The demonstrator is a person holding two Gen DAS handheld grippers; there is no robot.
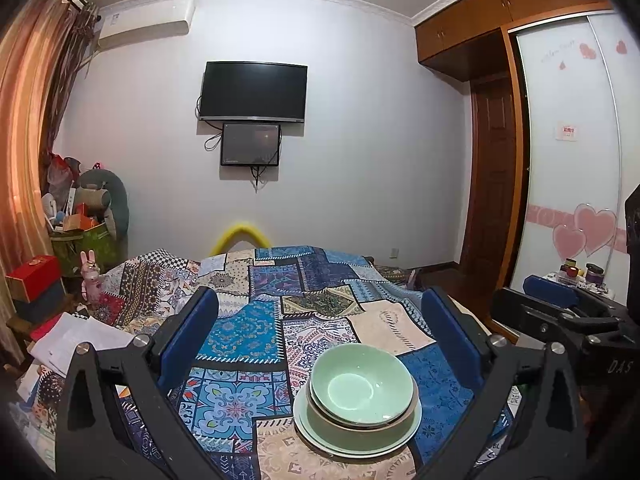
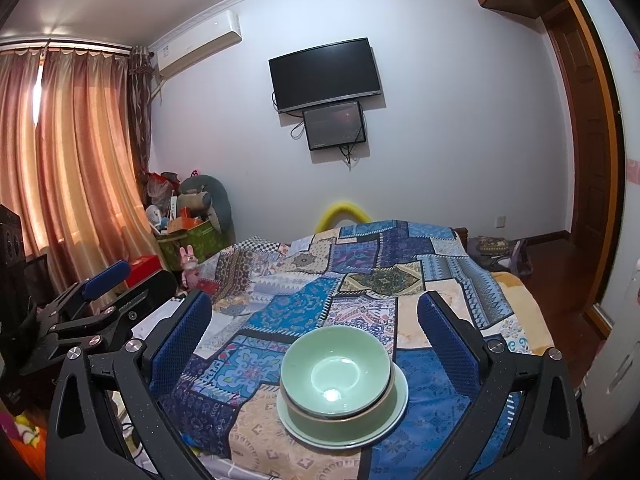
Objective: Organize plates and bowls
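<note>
A pale green bowl [image 1: 360, 384] sits nested in a second, brown-rimmed bowl [image 1: 352, 426], and both rest on pale green plates [image 1: 320, 436]. The stack stands near the front of a blue patchwork cloth [image 1: 248, 340]. My left gripper [image 1: 320, 320] is open, its blue pads wide on either side of the stack and touching nothing. In the right wrist view the same bowl [image 2: 336, 372] and plates [image 2: 384, 420] lie between the wide pads of my open right gripper [image 2: 316, 328], also without contact. Each gripper shows at the edge of the other's view.
Loose papers [image 1: 76, 340], a red box [image 1: 34, 276] and a pink bunny figure [image 1: 90, 276] lie off the cloth's left side. Small jars [image 1: 576, 272] stand at the right by the wardrobe. A yellow arc [image 1: 240, 232] rises behind the cloth's far edge.
</note>
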